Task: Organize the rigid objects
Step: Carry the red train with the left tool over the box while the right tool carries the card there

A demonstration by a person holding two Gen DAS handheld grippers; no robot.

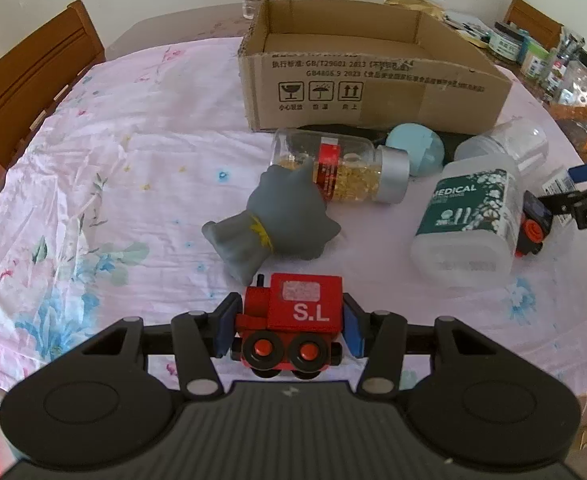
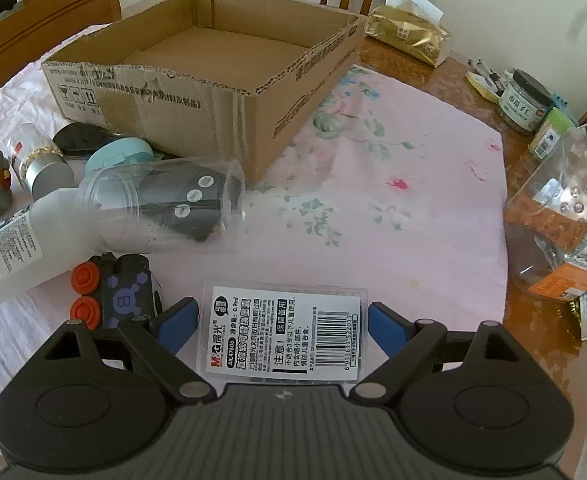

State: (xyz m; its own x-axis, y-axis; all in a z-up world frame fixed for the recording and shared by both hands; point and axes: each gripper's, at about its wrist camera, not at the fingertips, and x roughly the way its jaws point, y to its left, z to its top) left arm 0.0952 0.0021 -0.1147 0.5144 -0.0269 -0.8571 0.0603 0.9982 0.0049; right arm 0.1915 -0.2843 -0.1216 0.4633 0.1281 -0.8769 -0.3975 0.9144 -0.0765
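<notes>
Tools (image 1: 291, 326) (image 2: 281, 326) level, gripping train (image 1: 293, 320), case (image 2: 283, 332).

Cardboard box (image 1: 373, 80) at table's far side, jar (image 1: 341, 170) before it, cat figure (image 1: 277, 224) nearer, toy train (image 1: 293, 320) nearest

left wrist: low, near table, faces cardboard box (image 1: 373, 80) | right wrist: likewise, from box's right (image 2: 197, 92)

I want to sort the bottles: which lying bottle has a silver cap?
The glass bottle with yellow capsules and a red label; the white plastic bottle shows no silver cap.
</notes>
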